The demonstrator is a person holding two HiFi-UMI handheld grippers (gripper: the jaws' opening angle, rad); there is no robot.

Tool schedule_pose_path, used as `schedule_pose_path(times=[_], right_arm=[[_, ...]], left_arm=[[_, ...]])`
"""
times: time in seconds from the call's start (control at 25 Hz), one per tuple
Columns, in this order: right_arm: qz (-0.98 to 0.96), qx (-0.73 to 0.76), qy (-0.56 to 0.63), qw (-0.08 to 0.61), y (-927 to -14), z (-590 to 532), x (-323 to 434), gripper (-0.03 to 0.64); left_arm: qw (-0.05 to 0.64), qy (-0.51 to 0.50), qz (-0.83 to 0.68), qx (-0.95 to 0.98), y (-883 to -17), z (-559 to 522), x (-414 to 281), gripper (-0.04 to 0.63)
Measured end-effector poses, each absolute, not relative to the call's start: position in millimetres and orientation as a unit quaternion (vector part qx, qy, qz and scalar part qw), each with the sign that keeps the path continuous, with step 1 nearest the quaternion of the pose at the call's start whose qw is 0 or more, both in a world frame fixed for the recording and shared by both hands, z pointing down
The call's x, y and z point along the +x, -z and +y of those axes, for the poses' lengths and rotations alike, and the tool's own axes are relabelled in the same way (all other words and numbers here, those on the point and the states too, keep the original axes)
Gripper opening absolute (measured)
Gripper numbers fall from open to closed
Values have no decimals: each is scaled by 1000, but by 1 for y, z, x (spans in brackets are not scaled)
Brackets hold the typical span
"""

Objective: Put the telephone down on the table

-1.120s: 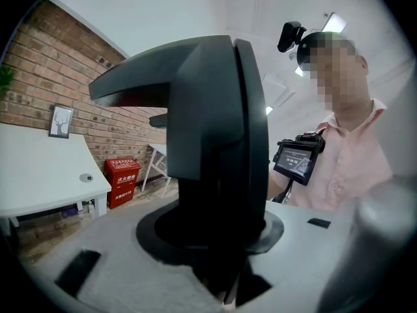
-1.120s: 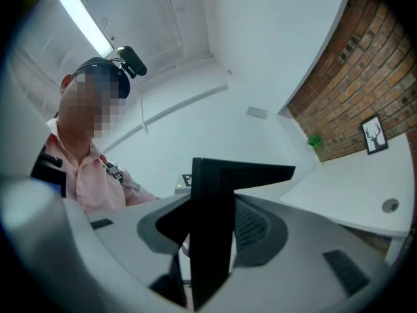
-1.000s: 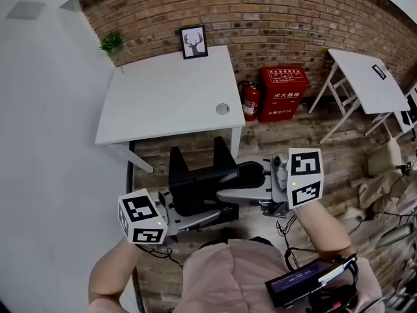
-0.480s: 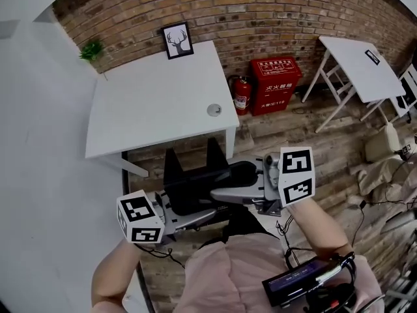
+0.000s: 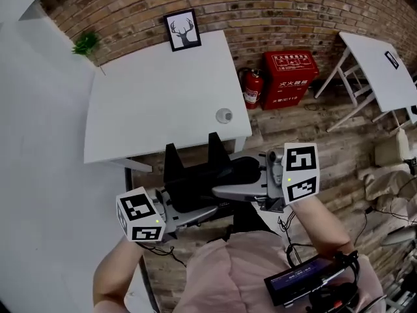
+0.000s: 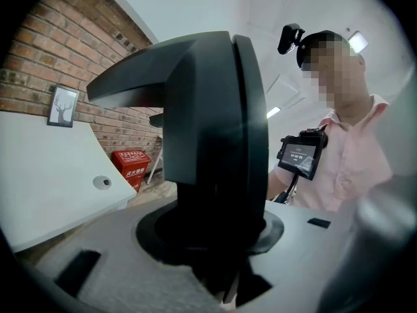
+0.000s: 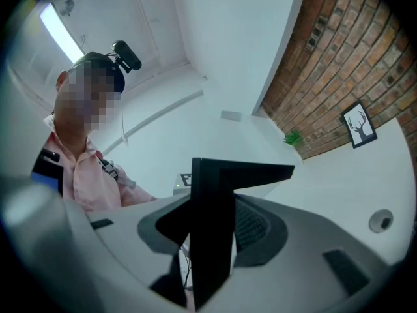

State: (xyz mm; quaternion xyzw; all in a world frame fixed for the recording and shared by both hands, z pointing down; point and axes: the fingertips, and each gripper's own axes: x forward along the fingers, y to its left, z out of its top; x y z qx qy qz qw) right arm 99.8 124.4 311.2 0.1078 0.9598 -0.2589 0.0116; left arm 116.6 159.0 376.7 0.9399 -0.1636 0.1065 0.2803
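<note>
With left claw (image 5: 197,216) and right claw (image 5: 229,192) part-closed on black telephone (image 5: 195,180), now carried to near edge of white surface (image 5: 156,103); still aloft

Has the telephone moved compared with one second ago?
Yes. The telephone has come nearer the white table; its upright ends now overlap the table's near edge.
</note>
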Motion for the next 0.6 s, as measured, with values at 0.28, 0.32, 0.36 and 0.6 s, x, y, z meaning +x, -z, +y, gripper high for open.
schedule_pose_path(times=[0.28, 0.32, 0.36, 0.6], right_arm=[[952, 123, 279, 12, -325, 58, 84, 167], [951, 125, 281, 12, -325, 49, 82, 167], [951, 127, 283, 12, -325, 40, 78, 167], [949, 140, 283, 8, -318, -9, 59, 167]], left_arm=[[301, -108, -173, 932, -391, 96, 102, 161], [303, -109, -175, 930, -391, 87, 99, 161], [305, -109, -177, 929, -390, 78, 96, 161], [307, -111, -185, 927, -385, 30, 78, 161]])
